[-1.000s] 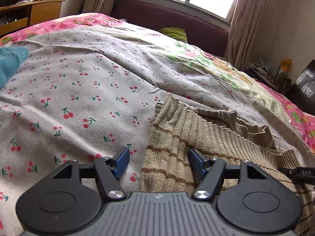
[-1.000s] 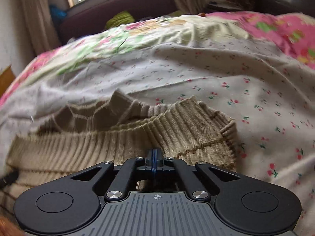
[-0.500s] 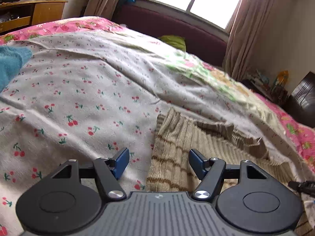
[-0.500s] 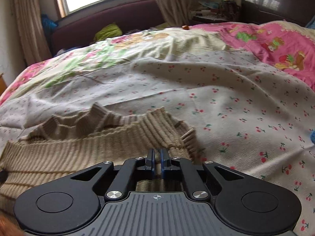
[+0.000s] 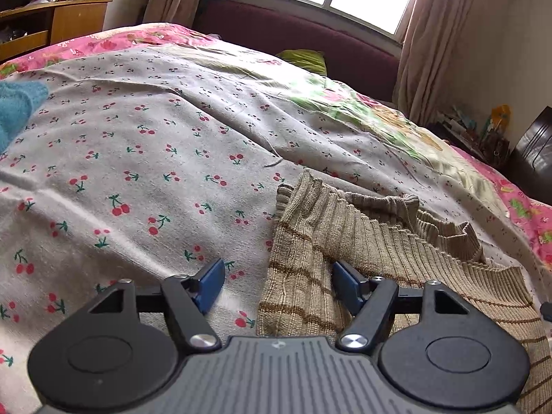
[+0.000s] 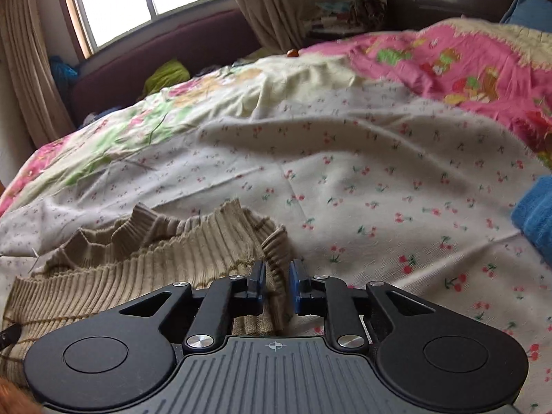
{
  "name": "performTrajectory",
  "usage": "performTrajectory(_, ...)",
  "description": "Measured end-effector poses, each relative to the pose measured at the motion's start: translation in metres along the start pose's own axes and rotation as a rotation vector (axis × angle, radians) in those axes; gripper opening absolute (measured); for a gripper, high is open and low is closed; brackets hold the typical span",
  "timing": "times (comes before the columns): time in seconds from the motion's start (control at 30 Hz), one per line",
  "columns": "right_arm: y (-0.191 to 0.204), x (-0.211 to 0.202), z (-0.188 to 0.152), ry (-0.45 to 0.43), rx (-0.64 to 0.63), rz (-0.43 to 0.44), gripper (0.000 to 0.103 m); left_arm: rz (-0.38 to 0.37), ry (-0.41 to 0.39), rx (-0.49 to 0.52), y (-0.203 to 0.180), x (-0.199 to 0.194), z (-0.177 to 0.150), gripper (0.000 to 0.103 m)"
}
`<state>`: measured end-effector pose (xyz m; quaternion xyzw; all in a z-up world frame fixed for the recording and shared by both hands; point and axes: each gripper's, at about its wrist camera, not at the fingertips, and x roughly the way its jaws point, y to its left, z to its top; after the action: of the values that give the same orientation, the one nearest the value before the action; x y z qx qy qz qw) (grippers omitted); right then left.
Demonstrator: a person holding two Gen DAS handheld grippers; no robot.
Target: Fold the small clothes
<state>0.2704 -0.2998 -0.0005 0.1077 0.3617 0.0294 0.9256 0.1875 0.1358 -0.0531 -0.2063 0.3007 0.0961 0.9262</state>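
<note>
sweater [image 5: 372, 252]: ribbed knit, rough | sheet [image 5: 155, 158]: matt printed cloth | left tool [image 5: 277, 284]: matt plastic

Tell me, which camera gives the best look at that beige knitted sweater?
The left wrist view: the beige sweater spreads across the sheet, showing ribbing, brown stripes and collar. The right wrist view shows mostly its bunched near edge, partly hidden by the right gripper.

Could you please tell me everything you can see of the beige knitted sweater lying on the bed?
The beige sweater is a ribbed knit with thin brown stripes and looks soft and thick. It lies folded and rumpled on the cherry-print sheet, its ribbed edges standing up in waves. The left tongs are open over its left edge, one blue pad over the sheet and the other over the knit. The right tongs are slightly parted, with a fold of its right edge between the pads.
</note>
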Motion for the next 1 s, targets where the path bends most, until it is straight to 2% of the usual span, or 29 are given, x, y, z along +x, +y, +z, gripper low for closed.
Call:
performTrajectory(0.27,-0.002,0.012,0.002,0.045,0.003,0.065,0.022,0.003,-0.003,0.017,-0.003,0.001,-0.001,0.083)
performTrajectory(0.37,0.0,0.013,0.003,0.056,-0.048,0.071,0.021,0.004,-0.005,0.025,-0.005,0.002,-0.002,0.084)
performTrajectory(0.5,0.006,0.011,0.005,0.07,-0.091,0.082,0.004,0.005,-0.007,0.034,-0.007,0.002,-0.003,0.085)
performTrajectory(0.63,0.0,-0.002,0.011,-0.01,-0.066,0.016,0.003,0.003,-0.012,0.032,-0.008,0.002,-0.003,0.085)
performTrajectory(0.73,-0.015,0.015,0.009,0.023,-0.021,-0.044,0.002,0.003,-0.016,0.031,-0.008,0.001,-0.003,0.085)
performTrajectory(0.8,-0.012,0.029,0.001,0.048,-0.068,-0.081,0.002,0.005,-0.019,0.035,-0.007,0.001,-0.004,0.085)
performTrajectory(0.9,0.0,0.03,-0.006,0.032,-0.138,-0.119,0.003,0.009,-0.019,0.046,-0.008,0.002,-0.005,0.087)
performTrajectory(1.0,0.003,0.027,-0.004,0.045,-0.165,-0.132,0.009,0.012,-0.02,0.054,-0.008,0.003,-0.006,0.087)
